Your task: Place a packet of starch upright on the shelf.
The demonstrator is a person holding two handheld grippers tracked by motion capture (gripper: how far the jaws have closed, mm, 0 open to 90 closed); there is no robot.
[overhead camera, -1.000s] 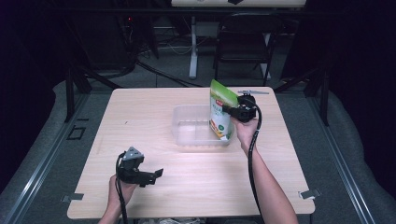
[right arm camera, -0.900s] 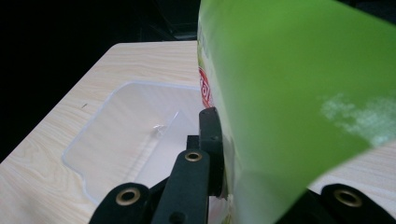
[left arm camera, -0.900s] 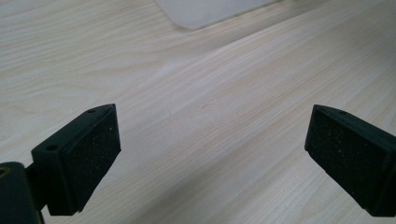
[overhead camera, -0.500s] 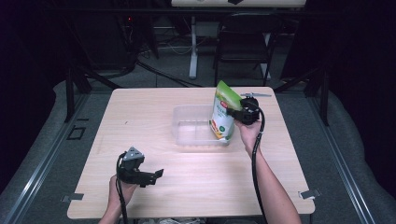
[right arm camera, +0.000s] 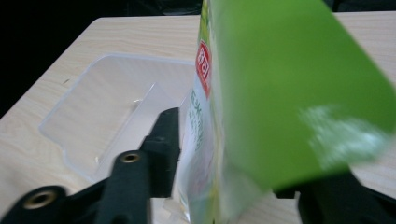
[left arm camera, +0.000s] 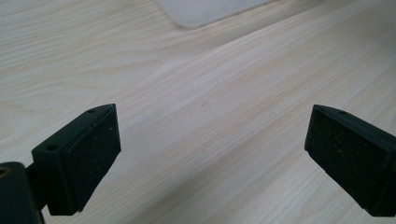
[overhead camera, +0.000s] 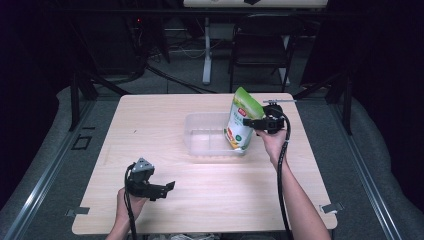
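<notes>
A green and white pouch [overhead camera: 242, 122] stands tilted at the right end of a clear plastic container [overhead camera: 200, 145], its bottom at the container's right wall. My right gripper [overhead camera: 250, 122] reaches it from the right at mid height. In the right gripper view the pouch [right arm camera: 280, 93] sits between the jaws of the right gripper [right arm camera: 243, 163], which have just been opening; the pads no longer press on it. The container [right arm camera: 70, 126] lies beyond, to the left. My left gripper [overhead camera: 167, 187] rests low over the table's near left, open and holding nothing [left arm camera: 210, 158].
The light wooden table [overhead camera: 150, 120] carries the container near its middle. A cable [overhead camera: 280, 170] trails from the right gripper along the forearm. A dark chair [overhead camera: 260, 50] and a stand's legs are on the floor beyond the far edge.
The pouch and the right gripper have shifted a little to the right, and the pouch now stands more upright at the container's right end. The left gripper has stayed where it was.
</notes>
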